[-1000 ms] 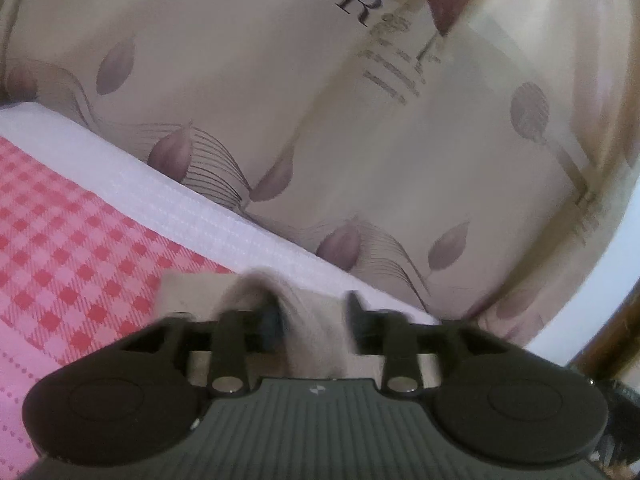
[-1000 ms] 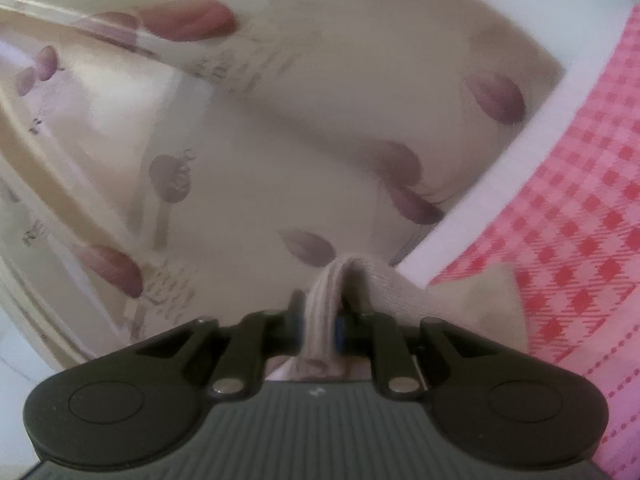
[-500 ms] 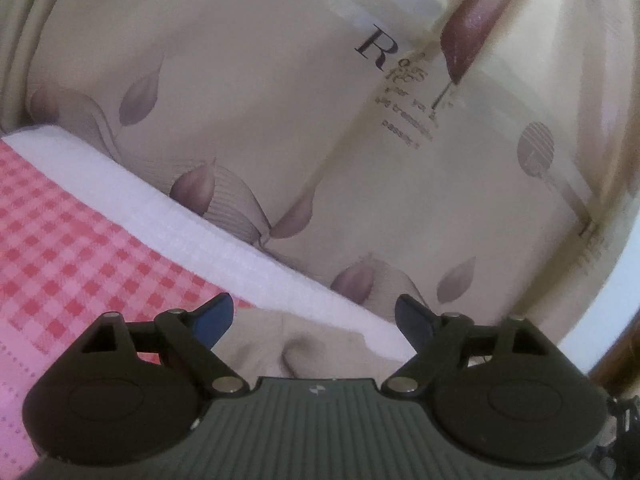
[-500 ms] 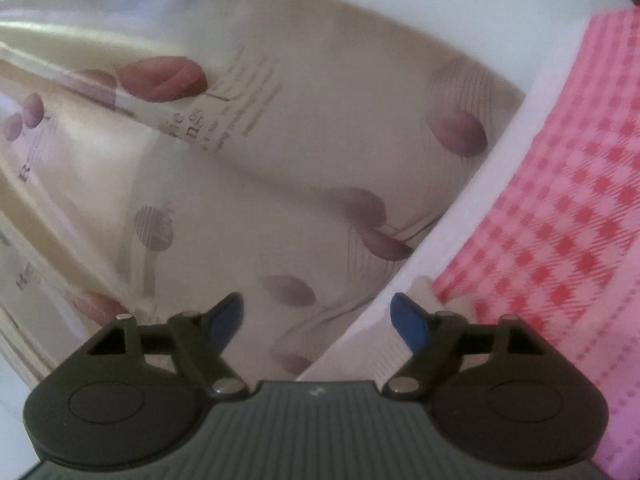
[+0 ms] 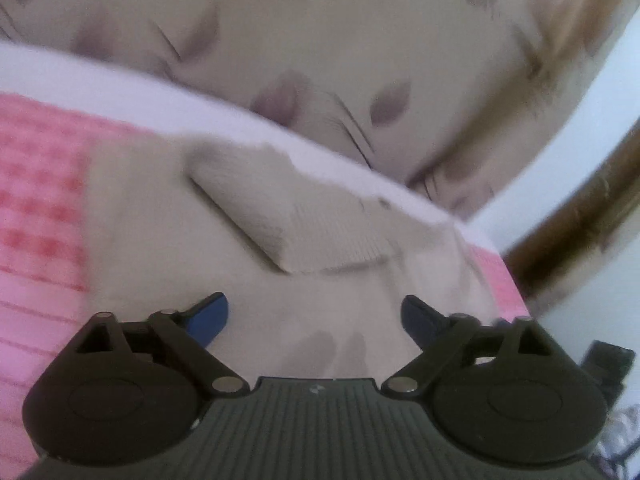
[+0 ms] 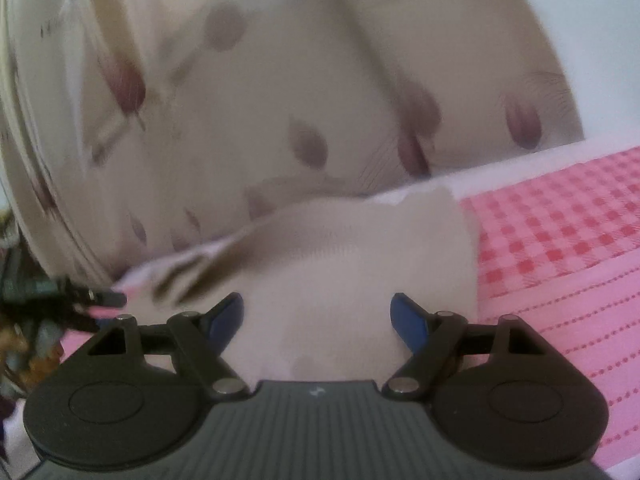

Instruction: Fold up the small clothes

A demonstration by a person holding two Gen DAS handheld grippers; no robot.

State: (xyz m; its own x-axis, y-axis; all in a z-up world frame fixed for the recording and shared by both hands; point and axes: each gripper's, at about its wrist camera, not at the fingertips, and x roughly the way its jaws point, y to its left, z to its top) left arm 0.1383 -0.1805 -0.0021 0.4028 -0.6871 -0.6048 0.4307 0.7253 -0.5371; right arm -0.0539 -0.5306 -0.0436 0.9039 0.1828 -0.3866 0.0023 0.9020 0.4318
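**Both grippers spread wide over the beige garment**

Nearest me, the left gripper (image 5: pixel 314 318) has its blue-tipped fingers (image 5: pixel 210 316) spread wide with nothing between them, just above the beige garment (image 5: pixel 248 216). The right gripper (image 6: pixel 316 316) is equally wide and empty over the same cloth. The garment lies on the pink checked bedcover (image 6: pixel 560 232), a ribbed part folded across it. Beyond hangs a leaf-patterned curtain (image 6: pixel 280 100).
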